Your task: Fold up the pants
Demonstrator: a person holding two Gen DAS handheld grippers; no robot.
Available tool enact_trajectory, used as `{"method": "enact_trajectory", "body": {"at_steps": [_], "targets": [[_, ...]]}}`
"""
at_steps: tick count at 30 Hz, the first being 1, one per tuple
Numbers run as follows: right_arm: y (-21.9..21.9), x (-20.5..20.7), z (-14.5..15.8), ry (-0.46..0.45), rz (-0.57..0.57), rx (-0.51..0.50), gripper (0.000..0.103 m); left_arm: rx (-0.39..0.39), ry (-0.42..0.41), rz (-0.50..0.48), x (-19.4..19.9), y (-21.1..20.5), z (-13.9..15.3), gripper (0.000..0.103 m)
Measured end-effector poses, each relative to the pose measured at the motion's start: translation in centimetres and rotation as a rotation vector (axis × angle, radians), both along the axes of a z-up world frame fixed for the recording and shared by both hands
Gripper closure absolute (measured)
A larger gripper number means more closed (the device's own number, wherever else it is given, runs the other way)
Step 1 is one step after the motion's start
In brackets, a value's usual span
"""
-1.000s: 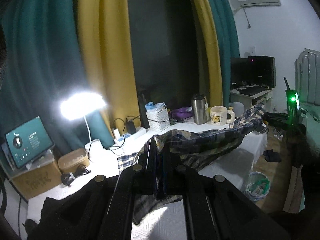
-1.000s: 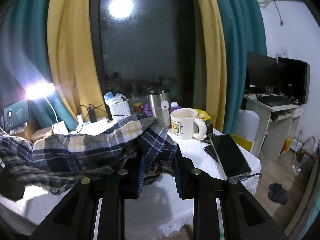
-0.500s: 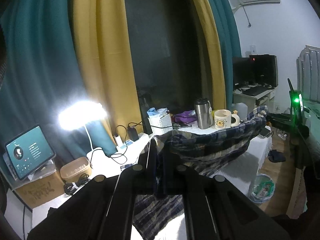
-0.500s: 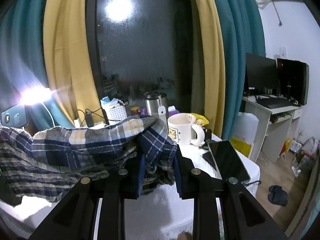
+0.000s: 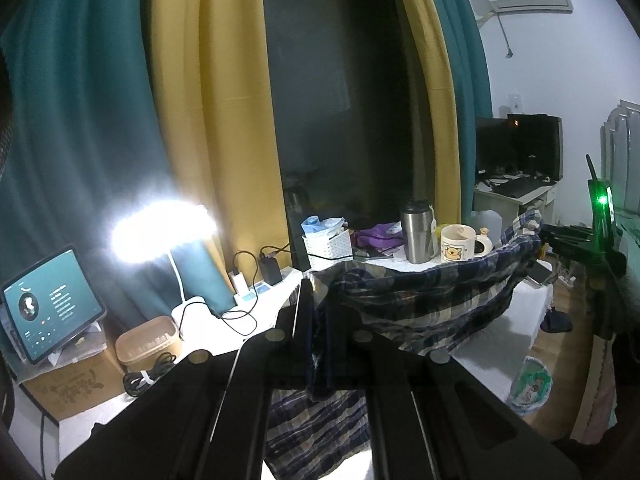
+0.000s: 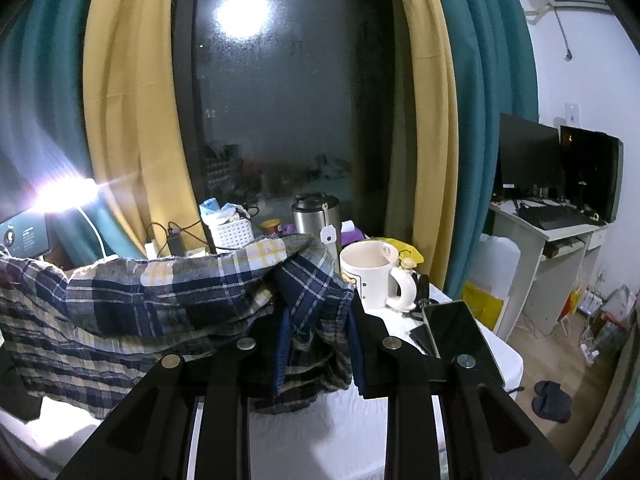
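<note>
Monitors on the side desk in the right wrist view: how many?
2. One monitor stands on the left of the desk, the other monitor beside it on the right. More may lie beyond the frame.

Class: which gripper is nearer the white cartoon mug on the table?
Right. The right gripper, clamping one end of the plaid pants, sits just beside the white cartoon mug. The left gripper holds the other end, across the table.

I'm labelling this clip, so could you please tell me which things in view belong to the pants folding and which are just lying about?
Belongs to the job:
plaid pants
left gripper
right gripper
white table

Just lying about:
mug
steel tumbler
phone
white basket
tablet
desk lamp
</note>
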State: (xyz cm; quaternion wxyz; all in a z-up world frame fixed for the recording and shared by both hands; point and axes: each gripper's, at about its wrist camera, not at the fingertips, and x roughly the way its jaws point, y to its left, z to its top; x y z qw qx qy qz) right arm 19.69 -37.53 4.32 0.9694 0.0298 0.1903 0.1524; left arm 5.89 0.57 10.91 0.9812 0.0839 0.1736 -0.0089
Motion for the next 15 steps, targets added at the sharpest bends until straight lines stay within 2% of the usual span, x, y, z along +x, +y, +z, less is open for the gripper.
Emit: {"method": "enact_trajectory", "body": {"at_steps": [15], "targets": [[1.4,3.0,0.7,0.015,-0.007,-0.021,0.077,-0.014,0.028,0.000,3.9,1.6,-0.3,0.100]]}}
